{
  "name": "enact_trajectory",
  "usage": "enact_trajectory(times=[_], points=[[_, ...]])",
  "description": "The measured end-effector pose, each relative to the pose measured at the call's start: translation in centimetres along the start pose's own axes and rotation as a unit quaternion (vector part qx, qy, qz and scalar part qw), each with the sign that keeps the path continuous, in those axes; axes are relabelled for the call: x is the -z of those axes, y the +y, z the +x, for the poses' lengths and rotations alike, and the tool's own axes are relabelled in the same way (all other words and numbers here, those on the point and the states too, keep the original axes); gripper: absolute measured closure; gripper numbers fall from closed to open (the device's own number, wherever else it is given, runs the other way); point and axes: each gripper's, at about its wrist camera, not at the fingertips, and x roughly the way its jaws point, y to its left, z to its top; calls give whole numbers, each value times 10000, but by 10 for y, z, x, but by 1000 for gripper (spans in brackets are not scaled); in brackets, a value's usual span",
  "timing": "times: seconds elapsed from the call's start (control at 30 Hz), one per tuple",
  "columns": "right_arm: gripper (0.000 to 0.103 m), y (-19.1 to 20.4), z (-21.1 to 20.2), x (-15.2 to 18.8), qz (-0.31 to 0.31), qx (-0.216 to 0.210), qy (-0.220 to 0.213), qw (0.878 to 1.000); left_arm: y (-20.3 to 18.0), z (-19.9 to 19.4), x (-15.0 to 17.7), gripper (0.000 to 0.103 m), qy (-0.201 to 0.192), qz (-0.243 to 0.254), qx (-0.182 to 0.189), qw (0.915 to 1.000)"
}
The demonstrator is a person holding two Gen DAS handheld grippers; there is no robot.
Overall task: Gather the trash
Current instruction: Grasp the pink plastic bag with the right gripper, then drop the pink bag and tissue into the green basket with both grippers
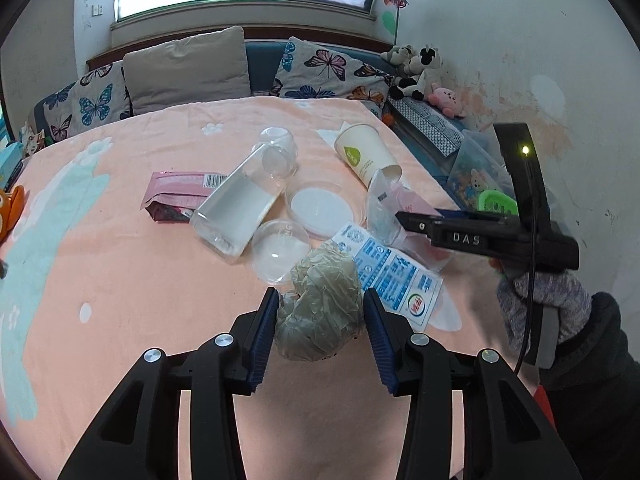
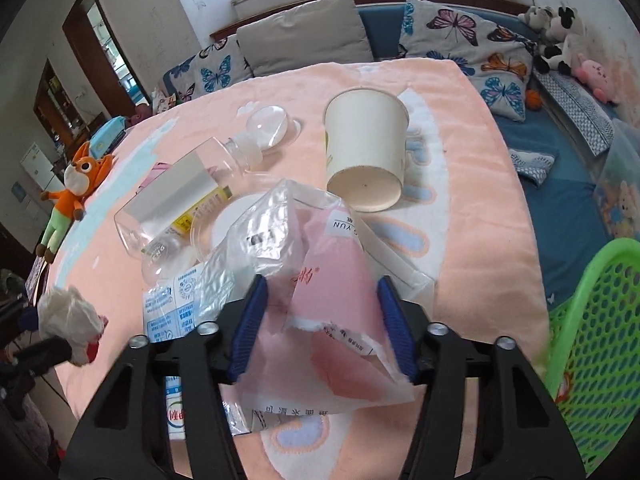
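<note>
Crumpled greyish tissue wad (image 1: 320, 304), between tongs (image 1: 321, 336)

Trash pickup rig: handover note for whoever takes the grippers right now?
Left gripper: closed around the crumpled tissue wad, lifted off the blanket.
Right gripper: jaws straddle the pink plastic wrapper; whether it is gripped cannot be told.
Green basket: at the right edge, beside the right gripper; contents not visible.
Left on the blanket: paper cup on its side, clear bottle, round plastic lids, blue-printed carton, pink snack bag.
Done: nothing visibly binned.
</note>
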Motion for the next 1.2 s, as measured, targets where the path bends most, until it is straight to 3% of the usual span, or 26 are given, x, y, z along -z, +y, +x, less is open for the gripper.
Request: enact_trajectory(times=[0.07, 0.27, 0.63, 1.2], points=[[67, -1, -3, 3, 32, -57, -21, 10000, -1, -1, -3, 61, -25, -8, 8, 10000], [78, -2, -23, 8, 87, 76, -306, 9995, -5, -4, -11, 61, -121, -16, 38, 9999], [80, -5, -94, 29, 55, 303, -946, 9950, -26, -11, -31, 61, -305, 123, 202, 9993], [80, -50, -160, 75, 512, 974, -1280, 9857, -103, 17, -51, 61, -131, 624, 710, 9954]])
